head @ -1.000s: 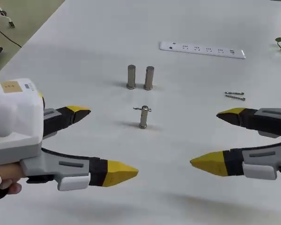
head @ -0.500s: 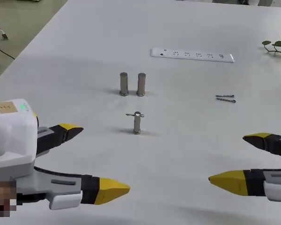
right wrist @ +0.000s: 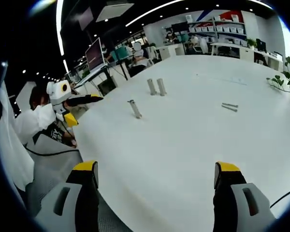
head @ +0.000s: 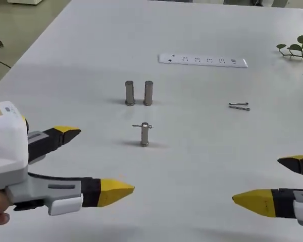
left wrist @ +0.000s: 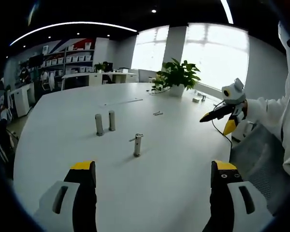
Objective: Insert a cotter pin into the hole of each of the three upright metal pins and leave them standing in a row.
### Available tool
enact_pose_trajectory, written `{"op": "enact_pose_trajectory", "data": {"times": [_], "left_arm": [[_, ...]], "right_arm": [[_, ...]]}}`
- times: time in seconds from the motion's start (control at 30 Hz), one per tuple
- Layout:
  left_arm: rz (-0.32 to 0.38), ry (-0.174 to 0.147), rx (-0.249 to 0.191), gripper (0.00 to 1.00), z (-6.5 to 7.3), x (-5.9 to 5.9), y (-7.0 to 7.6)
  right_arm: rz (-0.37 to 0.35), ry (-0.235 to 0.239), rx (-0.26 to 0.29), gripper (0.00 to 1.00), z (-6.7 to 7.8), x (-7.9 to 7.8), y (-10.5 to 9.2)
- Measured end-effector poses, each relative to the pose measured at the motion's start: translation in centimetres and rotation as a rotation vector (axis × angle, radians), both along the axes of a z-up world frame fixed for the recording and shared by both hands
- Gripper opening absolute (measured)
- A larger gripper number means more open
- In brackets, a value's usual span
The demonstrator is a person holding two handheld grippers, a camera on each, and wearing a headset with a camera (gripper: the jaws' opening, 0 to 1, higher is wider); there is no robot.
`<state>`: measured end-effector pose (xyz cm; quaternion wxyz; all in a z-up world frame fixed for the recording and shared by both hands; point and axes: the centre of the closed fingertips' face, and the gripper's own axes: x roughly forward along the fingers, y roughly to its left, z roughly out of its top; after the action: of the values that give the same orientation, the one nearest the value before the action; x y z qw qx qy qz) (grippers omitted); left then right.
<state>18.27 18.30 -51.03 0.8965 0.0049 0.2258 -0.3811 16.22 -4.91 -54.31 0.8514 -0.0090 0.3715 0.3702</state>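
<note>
Left yellow-tipped black gripper (head: pixel 98 160) sits lower left of the head view, jaws wide apart, holding nothing. Right yellow-tipped black gripper (head: pixel 265 180) sits lower right, jaws apart too, empty. On the white table (head: pixel 91 60), one bare upright grey metal pin (head: pixel 130 93) stands just beside a second bare upright pin (head: pixel 148 93), centre frame. Third upright metal pin (head: pixel 144 136) stands below them; thin cotter pin (head: pixel 140 125) seems to pass through its top, small to tell. Two loose silver cotter pins (head: pixel 240 108) lie centre right. Long white power strip (head: pixel 202 60) lies upper centre.
</note>
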Motion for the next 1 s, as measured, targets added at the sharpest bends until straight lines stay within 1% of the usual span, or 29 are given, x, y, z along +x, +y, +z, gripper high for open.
{"op": "enact_pose_trajectory", "data": {"times": [0.13,0.2,0.27,0.3,0.33,0.37,0.43,0.47,0.5,0.57,0.6,0.73,0.83,0.9,1.0], "left_arm": [[0.024,-0.037,-0.016,0.99,1.3,2.1,0.7],[0.035,-0.065,-0.018,0.98,2.1,3.4,1.0],[0.034,-0.095,-0.007,0.98,2.8,4.6,1.1],[0.035,-0.098,-0.004,0.97,2.9,5.1,1.2],[0.031,-0.108,0.001,0.97,3.2,5.8,1.1],[0.029,-0.115,0.002,0.97,3.4,6.3,1.2],[0.029,-0.132,0.002,0.95,3.9,7.6,1.1],[0.029,-0.135,0.001,0.94,4.0,7.8,1.1],[0.031,-0.143,-0.003,0.94,4.2,8.8,1.1],[0.035,-0.149,-0.005,0.93,4.3,9.8,1.2],[0.038,-0.155,-0.008,0.92,4.3,10.4,1.2],[0.047,-0.159,-0.01,0.89,4.0,12.5,1.3],[0.045,-0.153,-0.006,0.86,3.5,13.5,1.3],[0.037,-0.149,0.009,0.85,3.0,14.1,1.2],[0.033,-0.135,0.01,0.83,2.3,15.1,1.2]], "right_arm": [[-0.006,-0.002,-0.011,0.98,0.1,-0.1,-0.2],[-0.006,-0.006,-0.017,0.98,0.1,-0.2,-0.3],[-0.005,-0.002,-0.026,0.98,0.1,-0.4,-0.5],[-0.006,-0.003,-0.034,0.98,0.1,-0.4,-0.6],[-0.013,-0.007,-0.044,0.98,0.1,-0.3,-0.9],[-0.021,-0.012,-0.047,0.98,0.1,-0.2,-1.1],[-0.048,-0.01,-0.043,0.98,0.2,0.0,-1.7],[-0.053,-0.011,-0.041,0.98,0.3,0.0,-1.8],[-0.063,-0.01,-0.038,0.98,0.3,0.1,-2.1],[-0.068,-0.01,-0.043,0.97,0.4,0.0,-2.4],[-0.071,-0.013,-0.046,0.97,0.5,0.0,-2.6],[-0.09,-0.014,-0.05,0.97,0.5,0.1,-3.1],[-0.101,-0.009,-0.06,0.96,0.4,-0.1,-3.5],[-0.113,-0.006,-0.056,0.96,0.4,-0.2,-3.8],[-0.133,-0.006,-0.047,0.96,0.5,-0.5,-4.0]]}}
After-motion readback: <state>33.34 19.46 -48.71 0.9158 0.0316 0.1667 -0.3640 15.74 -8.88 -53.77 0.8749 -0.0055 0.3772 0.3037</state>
